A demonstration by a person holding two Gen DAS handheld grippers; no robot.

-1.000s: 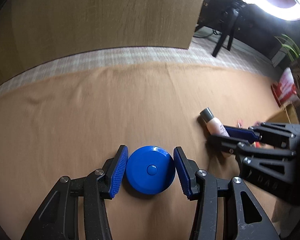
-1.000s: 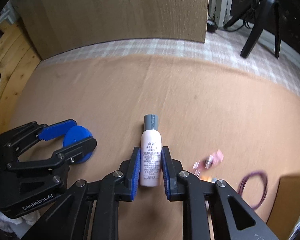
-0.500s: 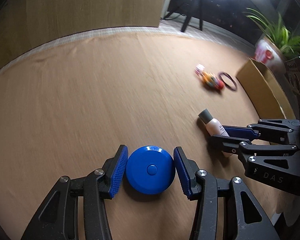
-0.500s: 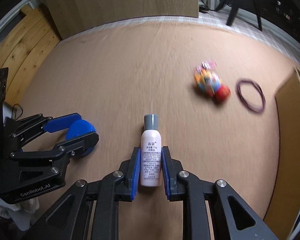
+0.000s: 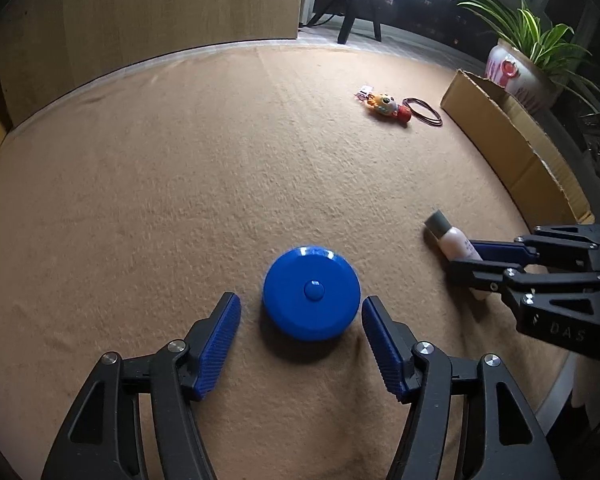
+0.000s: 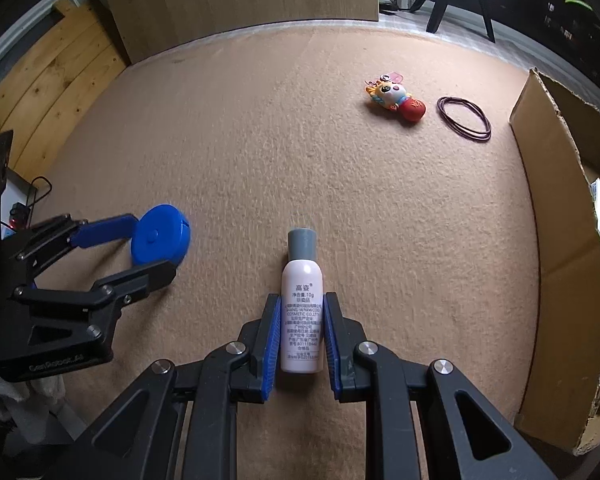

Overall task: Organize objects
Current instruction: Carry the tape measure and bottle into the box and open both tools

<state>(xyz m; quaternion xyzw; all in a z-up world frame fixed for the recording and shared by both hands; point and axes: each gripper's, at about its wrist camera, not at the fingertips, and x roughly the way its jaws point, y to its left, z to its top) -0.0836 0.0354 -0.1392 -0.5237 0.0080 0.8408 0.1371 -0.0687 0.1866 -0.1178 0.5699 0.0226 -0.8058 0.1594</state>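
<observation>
Right now the blue round case (image 5: pixel 311 310) is lying flat on the tan carpet (image 5: pixel 180 200), between the spread fingers of the left gripper (image 5: pixel 301 312), which is touching nothing. Just beside it, the pink bottle (image 6: pixel 302 300) is sitting pinched at its lower body in the right gripper (image 6: pixel 299 320). Judging by that low grip, the bottle is risking a pivot or slip on the way toward the cardboard box (image 6: pixel 560 240).
</observation>
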